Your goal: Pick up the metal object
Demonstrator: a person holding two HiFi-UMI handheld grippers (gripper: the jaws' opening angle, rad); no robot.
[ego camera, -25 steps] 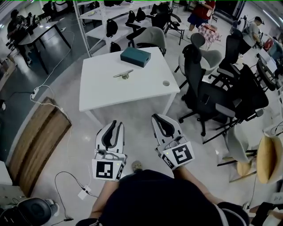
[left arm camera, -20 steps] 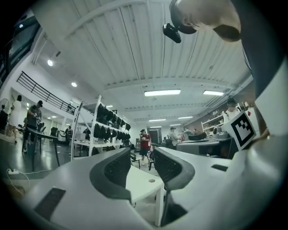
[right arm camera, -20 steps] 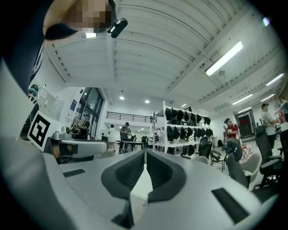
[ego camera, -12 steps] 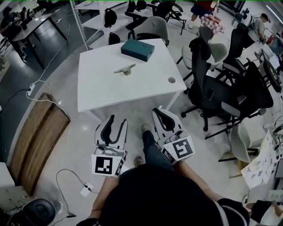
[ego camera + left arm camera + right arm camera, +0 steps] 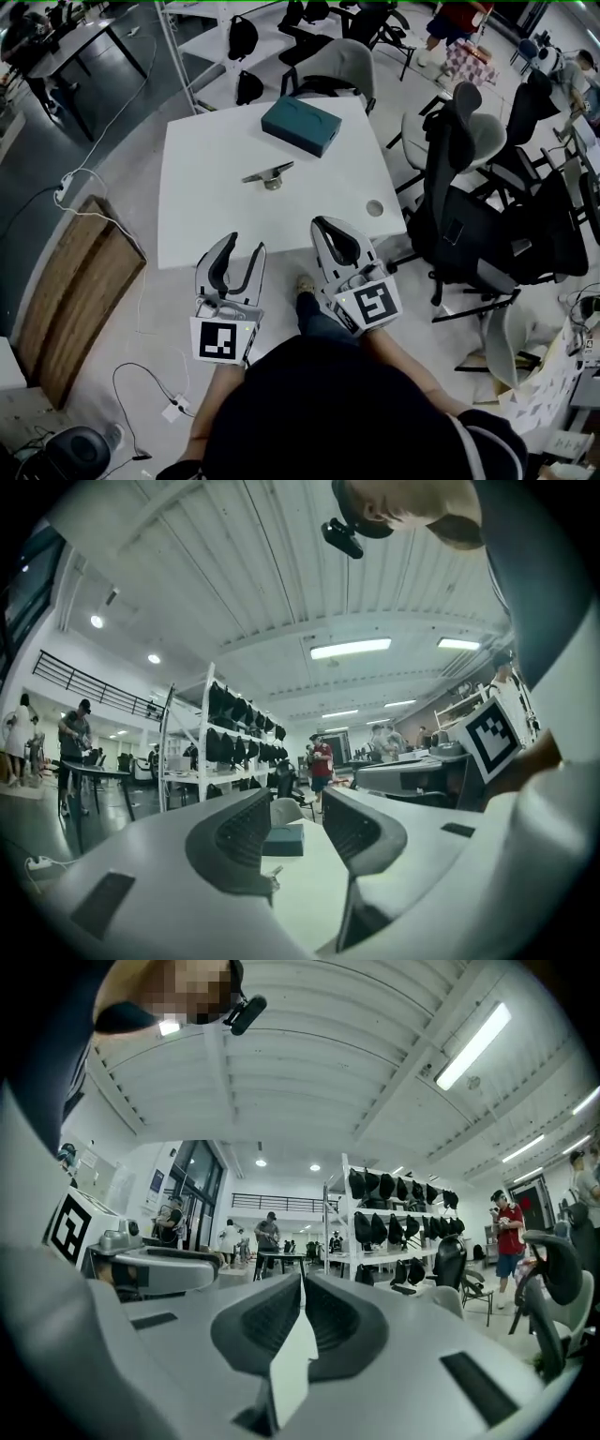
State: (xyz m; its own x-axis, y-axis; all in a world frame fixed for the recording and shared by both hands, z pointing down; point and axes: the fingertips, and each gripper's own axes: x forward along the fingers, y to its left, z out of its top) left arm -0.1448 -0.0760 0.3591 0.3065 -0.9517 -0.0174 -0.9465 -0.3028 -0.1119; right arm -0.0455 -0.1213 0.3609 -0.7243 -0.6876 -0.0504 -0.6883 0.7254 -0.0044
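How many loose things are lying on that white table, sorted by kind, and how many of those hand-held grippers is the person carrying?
Teal box: 1
Metal object: 1
Hand-held gripper: 2 (left hand-held gripper, right hand-held gripper)
Total: 4

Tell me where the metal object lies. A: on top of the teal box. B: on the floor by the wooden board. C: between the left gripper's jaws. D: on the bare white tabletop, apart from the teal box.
D: the metal object sits on the white table, clear of the teal box.
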